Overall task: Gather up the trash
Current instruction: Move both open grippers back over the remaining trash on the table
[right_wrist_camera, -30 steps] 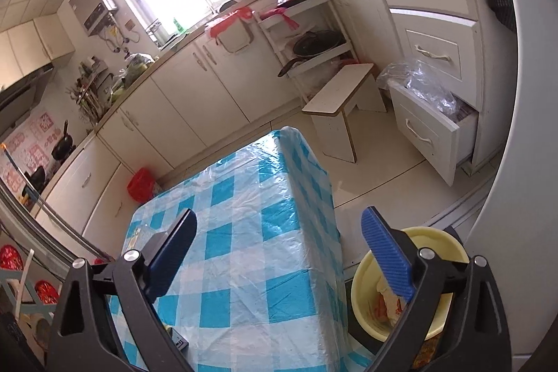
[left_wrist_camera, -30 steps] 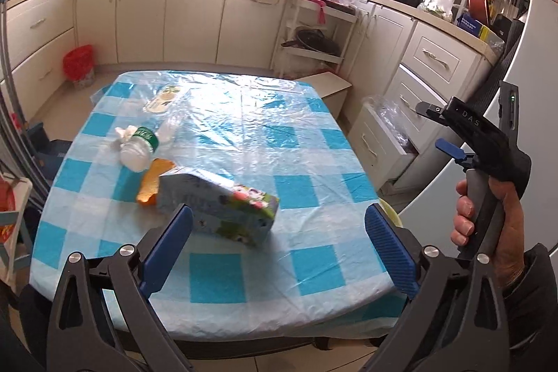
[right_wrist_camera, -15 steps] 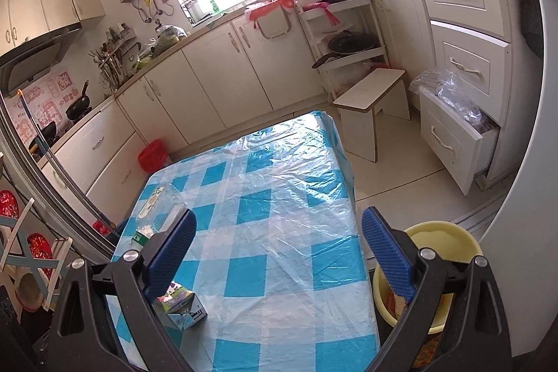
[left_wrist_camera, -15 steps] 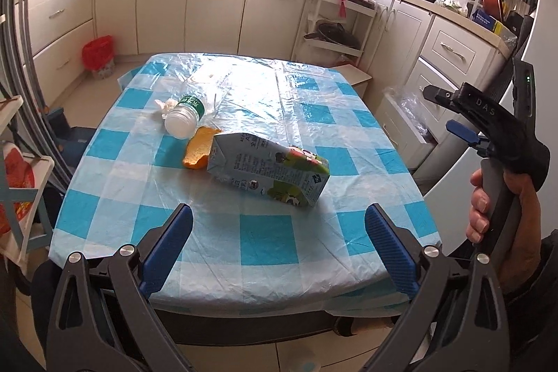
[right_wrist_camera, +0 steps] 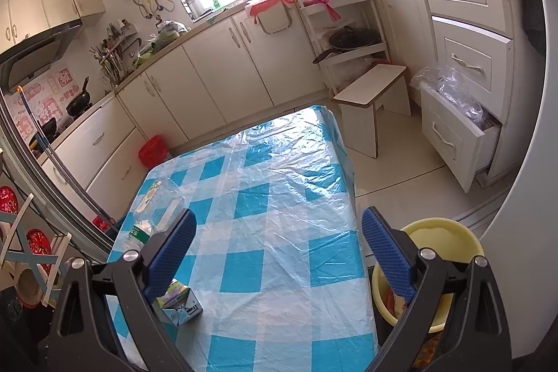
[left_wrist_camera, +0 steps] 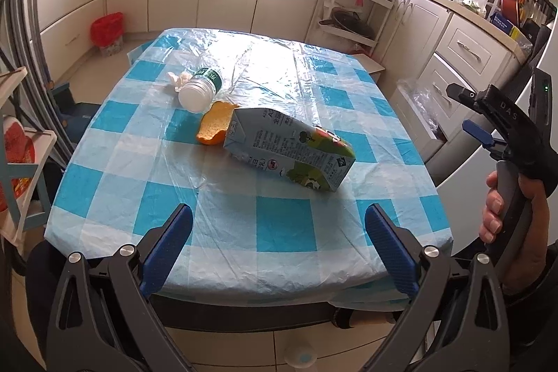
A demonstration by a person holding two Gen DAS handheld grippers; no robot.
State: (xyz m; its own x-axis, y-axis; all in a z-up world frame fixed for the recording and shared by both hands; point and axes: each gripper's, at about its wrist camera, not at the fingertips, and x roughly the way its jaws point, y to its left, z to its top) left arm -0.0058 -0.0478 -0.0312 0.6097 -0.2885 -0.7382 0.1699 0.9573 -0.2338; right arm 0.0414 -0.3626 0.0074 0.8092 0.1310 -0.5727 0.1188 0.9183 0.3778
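The left gripper (left_wrist_camera: pixel 278 246) hangs wide open over the near edge of the table (left_wrist_camera: pixel 286 229), holding nothing. The carton (left_wrist_camera: pixel 287 147) lies on its side mid-table, touching an orange peel (left_wrist_camera: pixel 213 126) at its far end. Just beyond the peel lie a bottle (left_wrist_camera: pixel 200 88) and a crumpled tissue (left_wrist_camera: pixel 178 79). The right gripper (right_wrist_camera: pixel 277 248) is also spread and empty; a yellow bin (right_wrist_camera: pixel 441 241) stands on the floor beside the table's right edge.
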